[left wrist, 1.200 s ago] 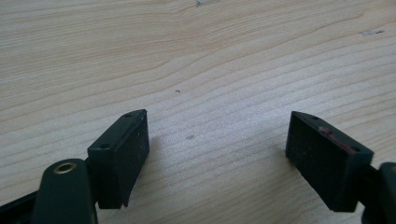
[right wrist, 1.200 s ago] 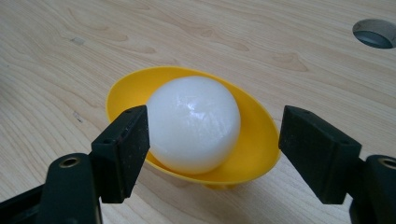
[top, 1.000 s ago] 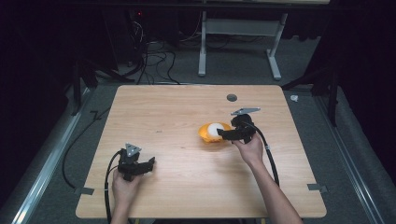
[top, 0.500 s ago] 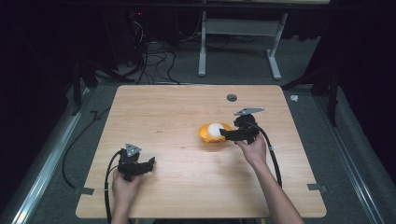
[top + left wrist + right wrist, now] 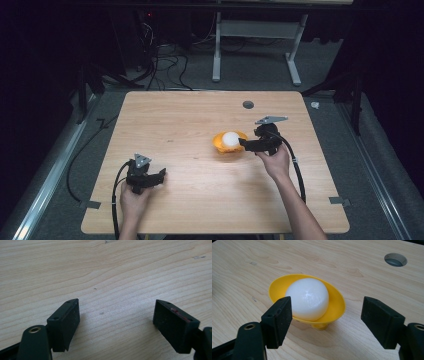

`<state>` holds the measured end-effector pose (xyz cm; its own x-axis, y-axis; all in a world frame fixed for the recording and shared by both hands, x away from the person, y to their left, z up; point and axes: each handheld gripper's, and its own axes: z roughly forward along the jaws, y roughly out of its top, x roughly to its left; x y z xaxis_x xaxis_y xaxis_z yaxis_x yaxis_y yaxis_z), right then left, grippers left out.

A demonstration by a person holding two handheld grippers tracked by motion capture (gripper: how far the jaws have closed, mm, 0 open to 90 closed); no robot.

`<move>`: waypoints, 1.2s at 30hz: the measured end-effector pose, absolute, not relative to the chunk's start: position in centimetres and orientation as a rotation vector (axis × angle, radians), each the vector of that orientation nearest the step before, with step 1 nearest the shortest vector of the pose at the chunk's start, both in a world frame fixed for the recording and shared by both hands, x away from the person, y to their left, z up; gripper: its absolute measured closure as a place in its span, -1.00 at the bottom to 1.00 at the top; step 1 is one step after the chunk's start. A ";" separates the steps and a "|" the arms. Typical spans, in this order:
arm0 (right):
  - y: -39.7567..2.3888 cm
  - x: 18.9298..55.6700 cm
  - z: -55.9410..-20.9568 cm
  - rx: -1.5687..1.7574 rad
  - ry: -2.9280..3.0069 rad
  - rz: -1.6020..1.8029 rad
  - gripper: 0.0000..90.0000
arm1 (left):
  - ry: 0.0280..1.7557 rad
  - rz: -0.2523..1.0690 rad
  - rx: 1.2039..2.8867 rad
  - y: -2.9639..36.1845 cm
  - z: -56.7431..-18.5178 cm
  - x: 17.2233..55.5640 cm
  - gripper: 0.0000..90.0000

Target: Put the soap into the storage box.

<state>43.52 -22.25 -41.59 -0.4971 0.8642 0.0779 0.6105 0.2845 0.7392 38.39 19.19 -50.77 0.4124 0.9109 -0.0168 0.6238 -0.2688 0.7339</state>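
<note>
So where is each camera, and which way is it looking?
High view: above the person's side, looking forward and down at the table; both forearms, left gripper and right gripper show.
Left gripper view: rides that gripper, facing bare wood between open fingers.
Right gripper view: rides that gripper, facing the yellow bowl with a white ball.
The high and right gripper views share the bowl.

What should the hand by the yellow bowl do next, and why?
Probably ease the right tongs a little forward, so the jaws come to either side of the yellow bowl before closing. They stand open just short of it and touch nothing. The white ball sits loose in the bowl, so a slow move seems wise. The left tongs rest open over bare table.
</note>
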 end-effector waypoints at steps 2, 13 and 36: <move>-22.4 43.3 -41.5 1.327 2.206 1.056 -0.39 | 1.299 0.548 1.999 19.2 -50.8 38.4 -0.51; -24.2 42.1 -41.5 1.360 2.156 1.081 -0.38 | 1.300 0.549 1.999 19.2 -50.8 38.4 -0.51; -26.0 40.0 -41.7 1.375 2.101 1.101 -0.38 | 1.301 0.549 1.999 19.2 -50.8 38.4 -0.51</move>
